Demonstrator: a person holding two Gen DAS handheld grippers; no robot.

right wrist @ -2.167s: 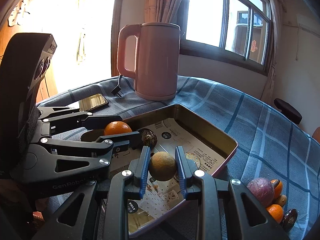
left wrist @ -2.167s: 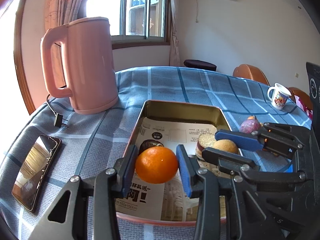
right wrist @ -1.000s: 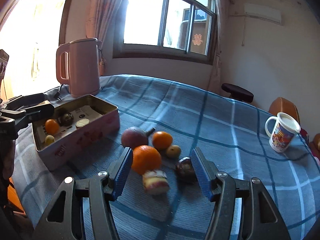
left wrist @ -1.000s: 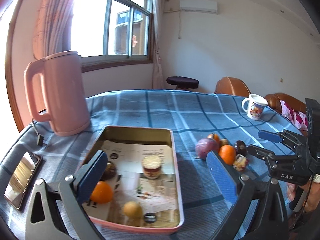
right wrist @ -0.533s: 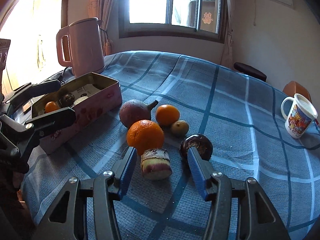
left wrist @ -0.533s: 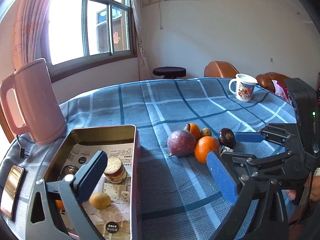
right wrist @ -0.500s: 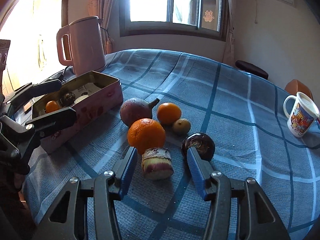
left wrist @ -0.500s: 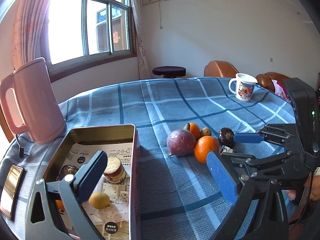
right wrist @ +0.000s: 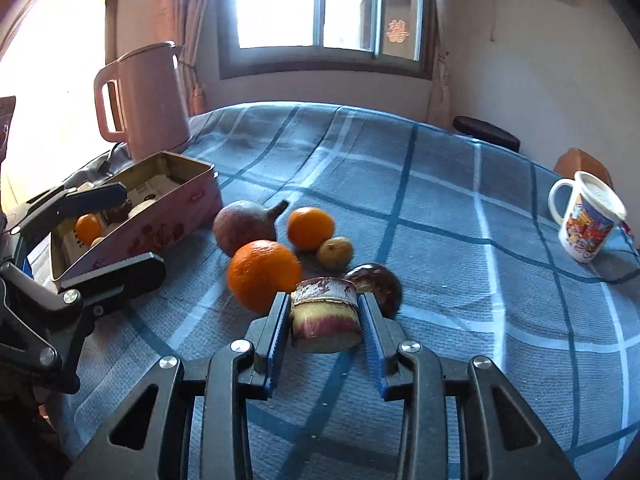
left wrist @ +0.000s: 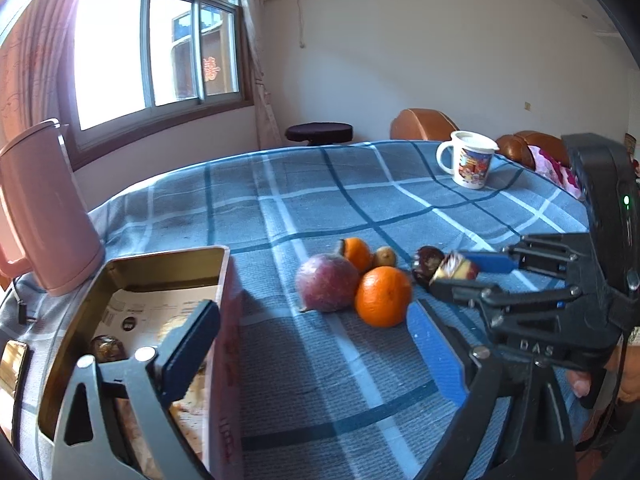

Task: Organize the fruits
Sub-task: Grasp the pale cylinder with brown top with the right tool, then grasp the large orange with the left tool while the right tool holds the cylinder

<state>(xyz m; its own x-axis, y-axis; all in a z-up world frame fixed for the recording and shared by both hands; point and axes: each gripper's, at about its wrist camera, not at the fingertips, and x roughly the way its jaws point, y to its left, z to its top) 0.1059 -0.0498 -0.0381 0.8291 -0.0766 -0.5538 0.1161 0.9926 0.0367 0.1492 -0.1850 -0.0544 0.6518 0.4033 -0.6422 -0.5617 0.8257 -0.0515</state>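
My right gripper [right wrist: 325, 336] is closing, and its blue pads touch both sides of a cut fruit chunk [right wrist: 324, 318] on the checked cloth. From the left wrist, that chunk [left wrist: 456, 268] shows between the right gripper's fingers. Around it lie a large orange [right wrist: 264, 274], a purple-red stemmed fruit [right wrist: 245, 226], a small orange [right wrist: 311, 228], a small brownish fruit [right wrist: 335, 254] and a dark purple fruit [right wrist: 378, 282]. My left gripper [left wrist: 316, 352] stands wide with jaws closing, holding nothing, beside the pink tin [left wrist: 226, 280]. The tin holds an orange [right wrist: 88, 229] and a dark fruit [left wrist: 106, 347].
A pink kettle [left wrist: 44, 216] stands behind the tin, with a phone [left wrist: 12, 364] at the table's left edge. A printed mug [left wrist: 472, 164] sits far right on the cloth. A person's hand [left wrist: 580, 384] grips the right tool. Chairs stand beyond the table.
The right jaws narrowed from wide apart until the pads met the cut chunk. The left gripper swung right, from over the tin toward the fruit cluster, and its jaws narrowed a little.
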